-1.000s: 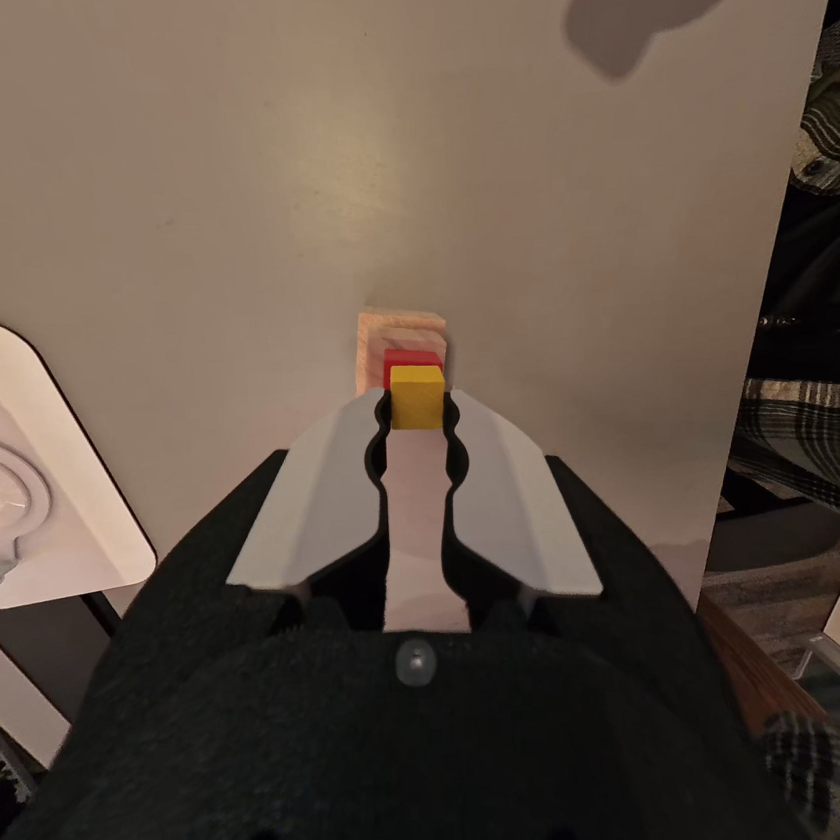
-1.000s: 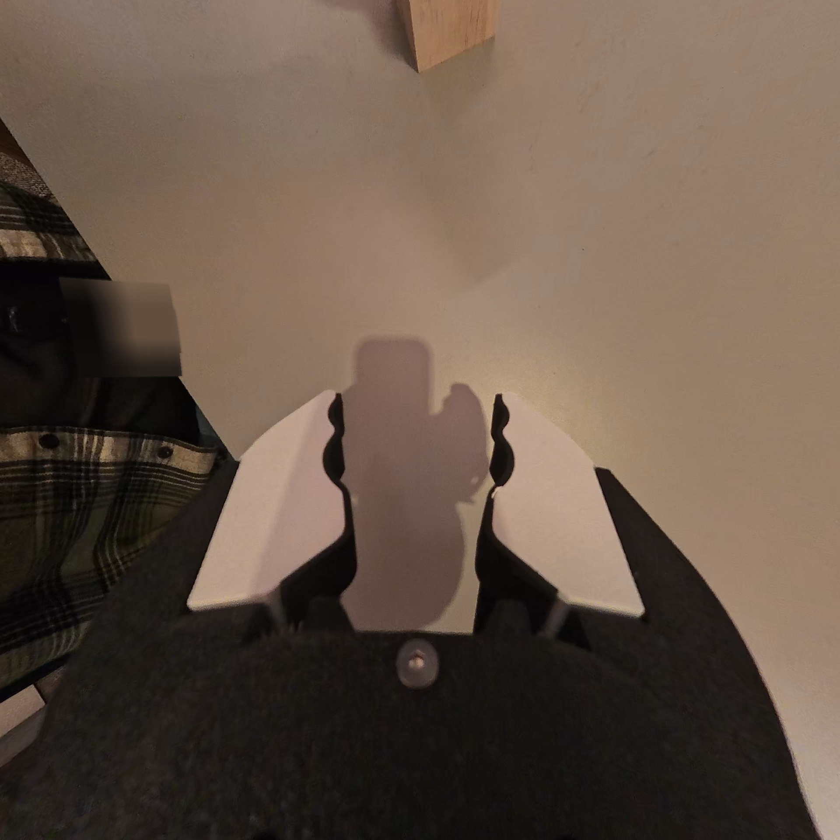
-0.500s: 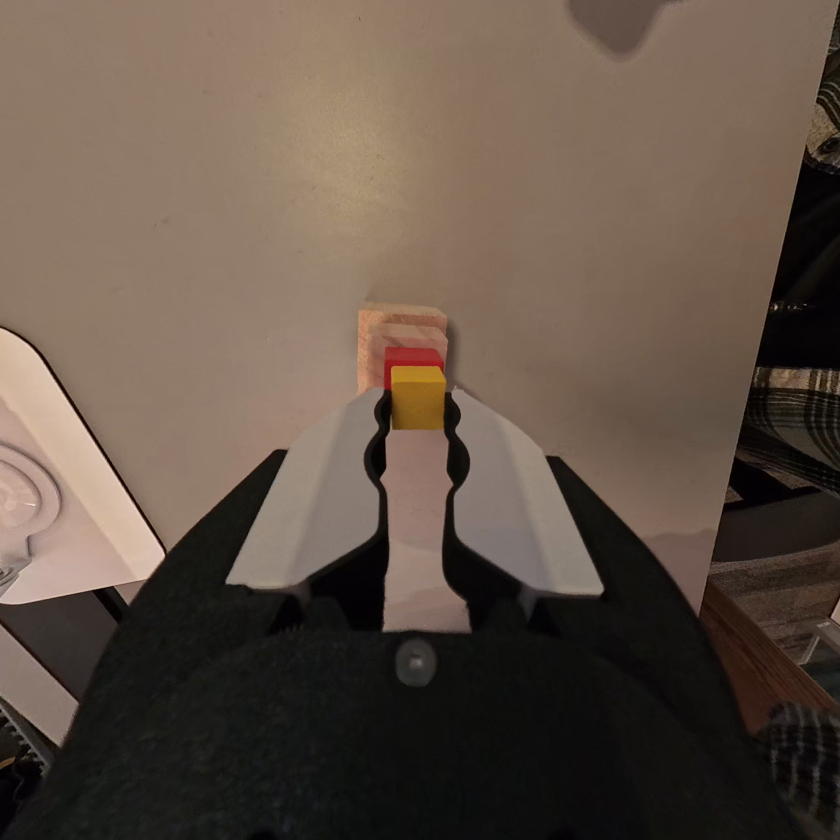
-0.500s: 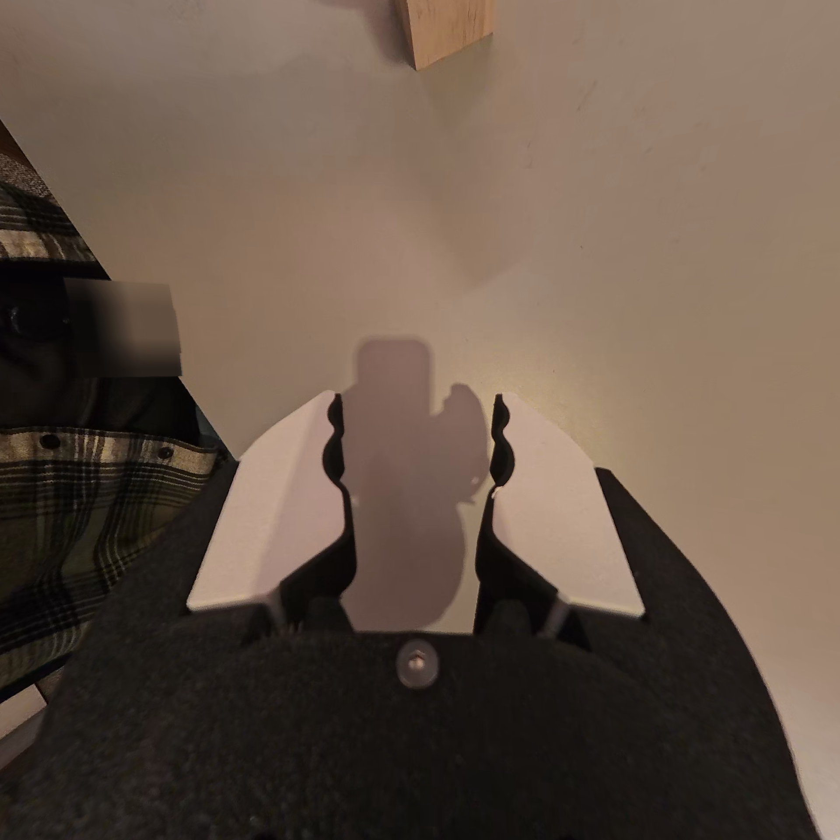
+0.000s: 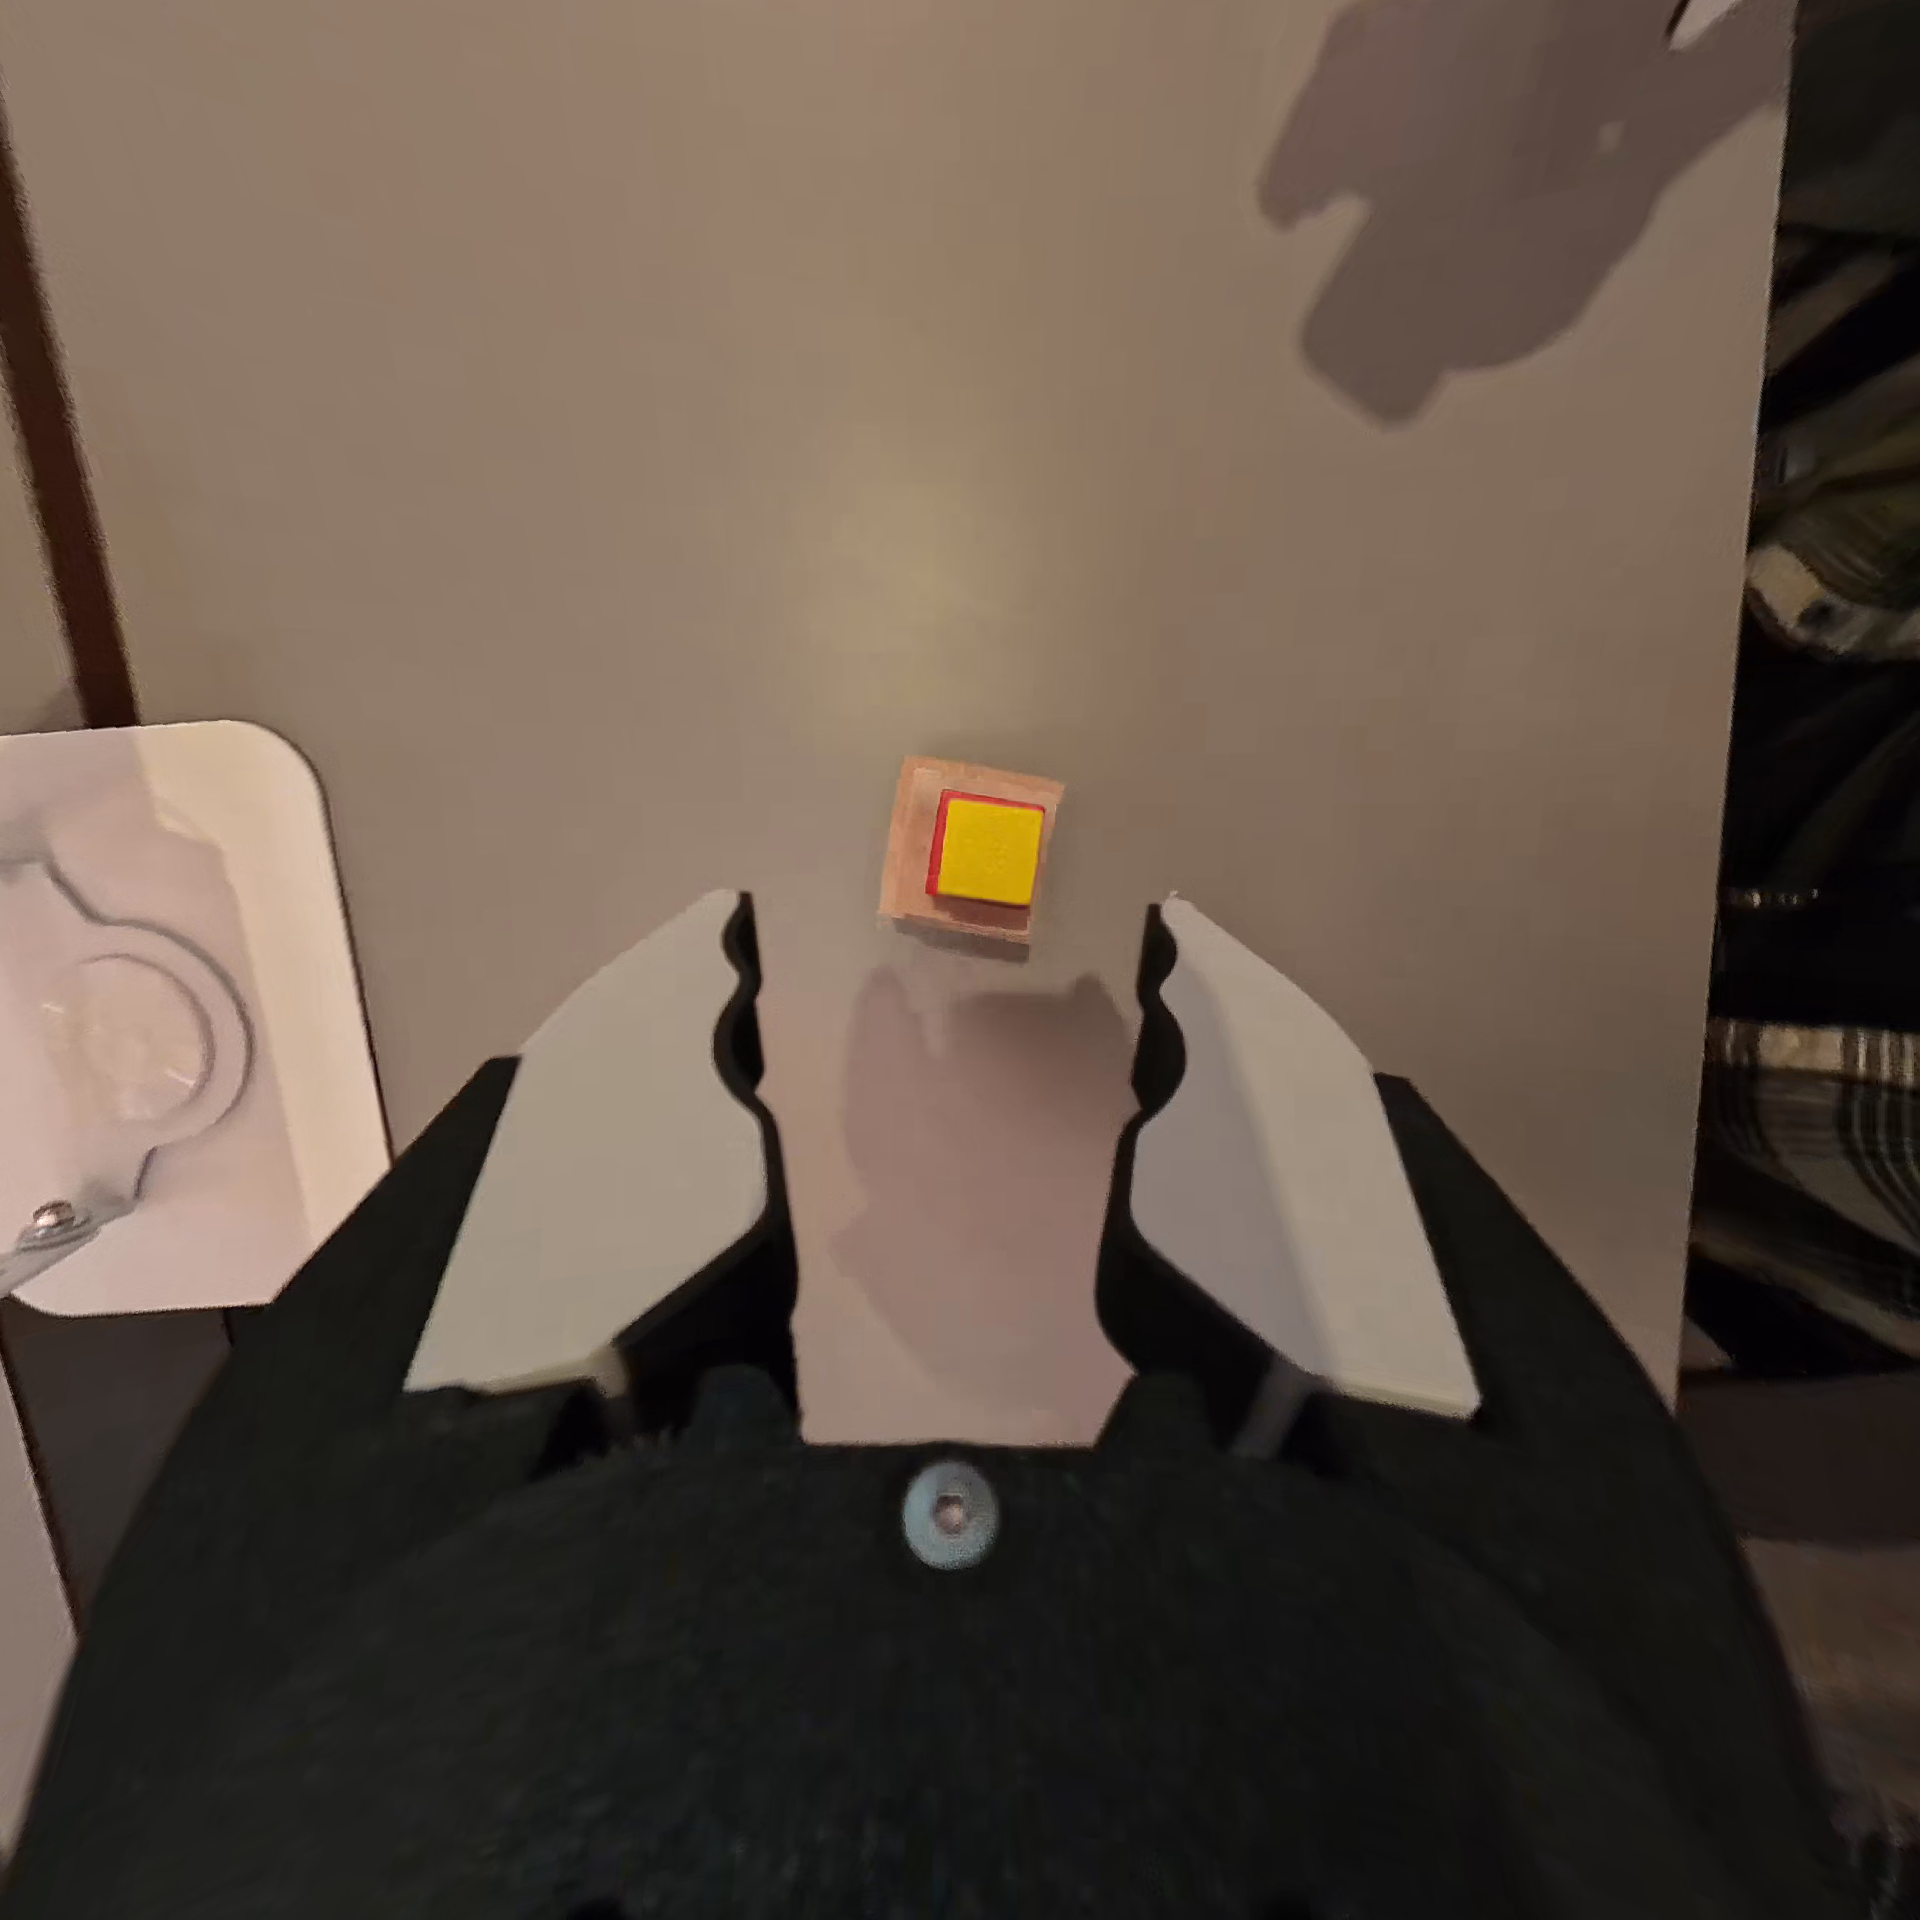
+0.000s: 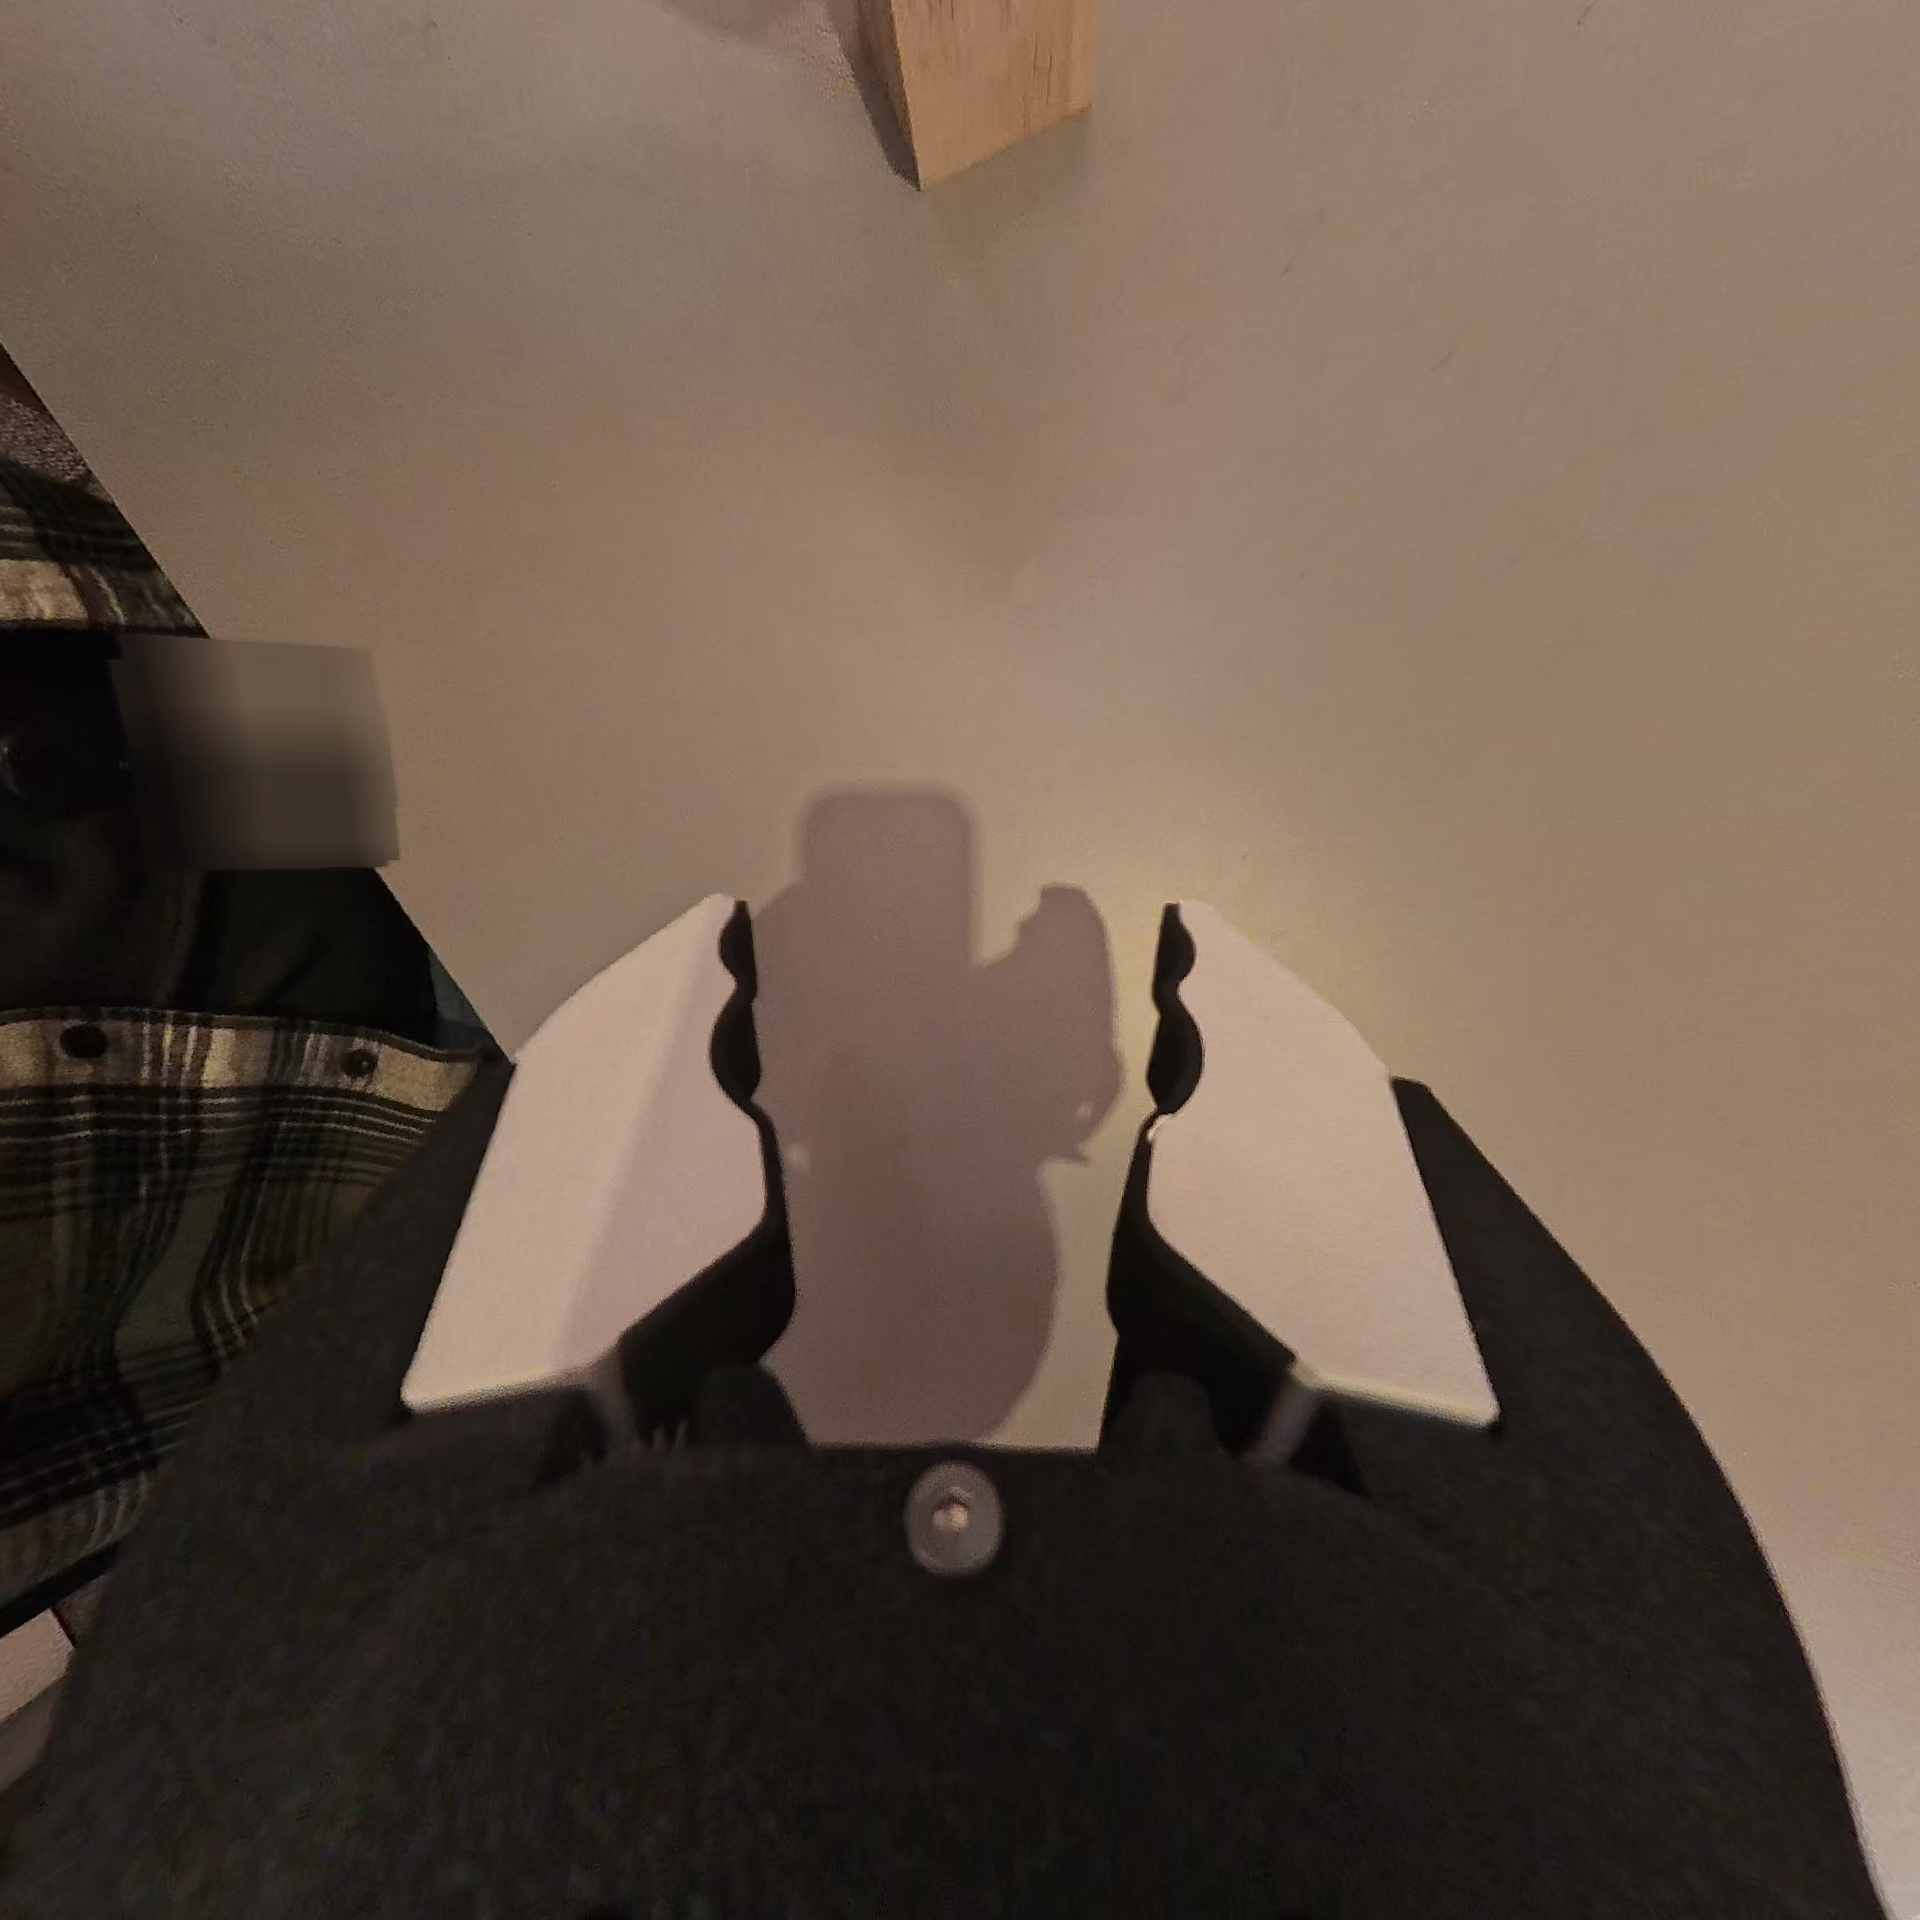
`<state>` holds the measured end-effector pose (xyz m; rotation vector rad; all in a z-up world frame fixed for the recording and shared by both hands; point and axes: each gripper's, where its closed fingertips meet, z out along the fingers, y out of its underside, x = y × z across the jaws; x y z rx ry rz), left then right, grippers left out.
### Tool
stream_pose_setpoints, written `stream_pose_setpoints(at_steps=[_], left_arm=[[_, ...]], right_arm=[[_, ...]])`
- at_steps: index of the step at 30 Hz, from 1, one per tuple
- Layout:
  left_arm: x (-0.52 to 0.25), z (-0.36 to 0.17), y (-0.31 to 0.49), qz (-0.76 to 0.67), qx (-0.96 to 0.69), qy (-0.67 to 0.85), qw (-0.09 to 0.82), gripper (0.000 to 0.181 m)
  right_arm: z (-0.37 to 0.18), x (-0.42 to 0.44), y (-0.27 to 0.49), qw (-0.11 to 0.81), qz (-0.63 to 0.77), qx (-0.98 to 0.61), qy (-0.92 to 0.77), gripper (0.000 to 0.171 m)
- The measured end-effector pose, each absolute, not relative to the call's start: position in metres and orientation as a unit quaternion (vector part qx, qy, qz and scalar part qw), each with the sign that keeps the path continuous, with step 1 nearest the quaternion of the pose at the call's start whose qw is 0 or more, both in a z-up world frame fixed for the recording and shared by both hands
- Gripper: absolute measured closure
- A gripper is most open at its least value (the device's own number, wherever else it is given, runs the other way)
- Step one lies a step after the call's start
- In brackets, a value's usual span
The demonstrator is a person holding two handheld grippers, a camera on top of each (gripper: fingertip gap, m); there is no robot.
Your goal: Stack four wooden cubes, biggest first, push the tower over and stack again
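Small yellow painted wooden cube on top of the stack, seen from almost straight above in the left wrist view. Beneath it a thin rim of the red wooden cube, showing along its left and upper edges only. Under those, pale unpainted wood in two steps: a smaller natural wooden cube peeking out at the near side, and the largest natural wooden cube as the base, flat on the matte white tabletop. All four squared up, tower upright, no lean visible.

Left gripper above and just short of the tower, white fingers spread wide, gripping nothing, well clear of the yellow cube. Own shadow on the table between them.

Right gripper likewise parted and empty, low over bare tabletop. At the top edge of its view, a lower corner of the big natural block, well apart from the fingertips.

Off to the left, a white rounded plastic tray with a metal clamp. A plaid shirt sleeve at the table's edge.
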<state>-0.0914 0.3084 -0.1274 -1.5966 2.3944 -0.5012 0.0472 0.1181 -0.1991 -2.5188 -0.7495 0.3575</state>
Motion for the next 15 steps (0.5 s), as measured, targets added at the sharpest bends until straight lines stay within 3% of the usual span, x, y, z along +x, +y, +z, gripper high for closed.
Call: stream_pose_setpoints(at_steps=[1, 6, 15], left_arm=[[-0.093, -0.121, 0.309, -0.184, -0.548, 0.805, 0.133, 0.105], [-0.117, -0.093, 0.307, -0.257, -0.577, 0.723, 0.279, 0.083], [-0.215, -0.098, 0.281, -0.410, -0.644, 0.473, 0.440, 0.080]], right_arm=[[-0.199, 0.047, 0.119, 0.243, 0.131, -0.922, -0.273, 0.096], [-0.200, 0.050, 0.125, 0.251, 0.126, -0.926, -0.252, 0.089], [-0.203, 0.043, 0.162, 0.258, 0.145, -0.942, -0.157, 0.081]])
